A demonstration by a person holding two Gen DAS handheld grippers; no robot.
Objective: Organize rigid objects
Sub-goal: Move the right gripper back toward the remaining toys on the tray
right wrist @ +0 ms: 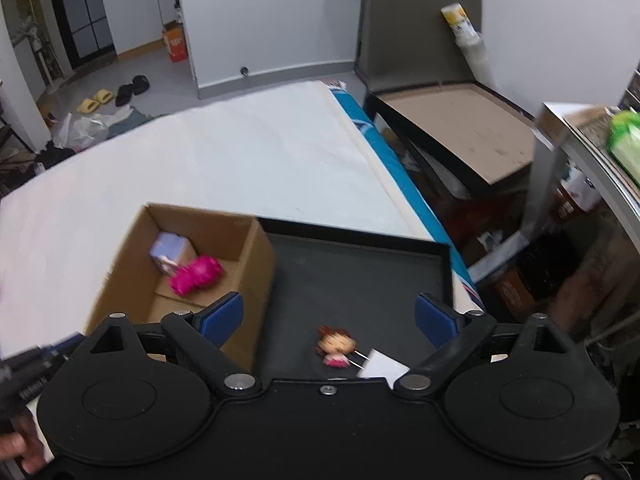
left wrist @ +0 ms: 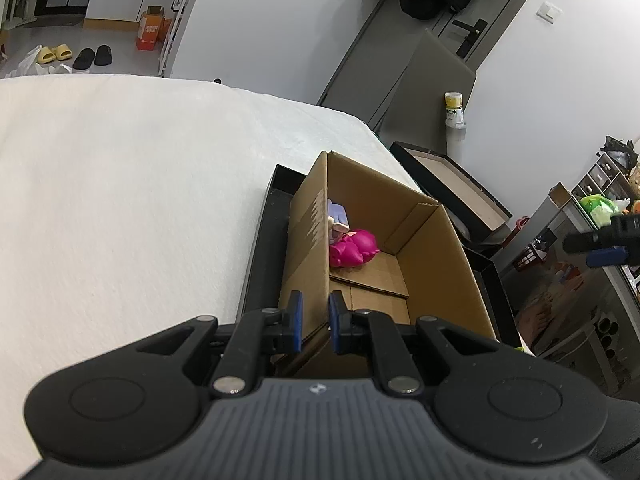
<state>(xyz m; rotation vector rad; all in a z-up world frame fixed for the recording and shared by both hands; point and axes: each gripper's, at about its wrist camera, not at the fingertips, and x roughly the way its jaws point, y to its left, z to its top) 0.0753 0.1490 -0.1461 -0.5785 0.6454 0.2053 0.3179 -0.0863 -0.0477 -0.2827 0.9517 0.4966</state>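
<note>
An open cardboard box (left wrist: 440, 248) stands in a black tray (right wrist: 360, 272) on a white mattress. Inside the box lie a bright pink toy (left wrist: 354, 250) and a small lavender box (left wrist: 338, 218). My left gripper (left wrist: 316, 320) is shut on the box's near left wall, which runs between its blue pads. My right gripper (right wrist: 330, 312) hangs open and wide above the bare part of the tray, right of the cardboard box (right wrist: 256, 264), holding nothing. Below it on the tray lies a small doll figure (right wrist: 334, 346) in a pink dress, next to a white card (right wrist: 384, 364).
The white mattress (left wrist: 120, 180) spreads left and beyond the tray. Past its right edge stands a large open black case with a brown floor (right wrist: 460, 128), and cluttered shelves (left wrist: 600, 184). Slippers (right wrist: 112, 94) lie on the far floor. A person's hand (right wrist: 20, 452) shows at lower left.
</note>
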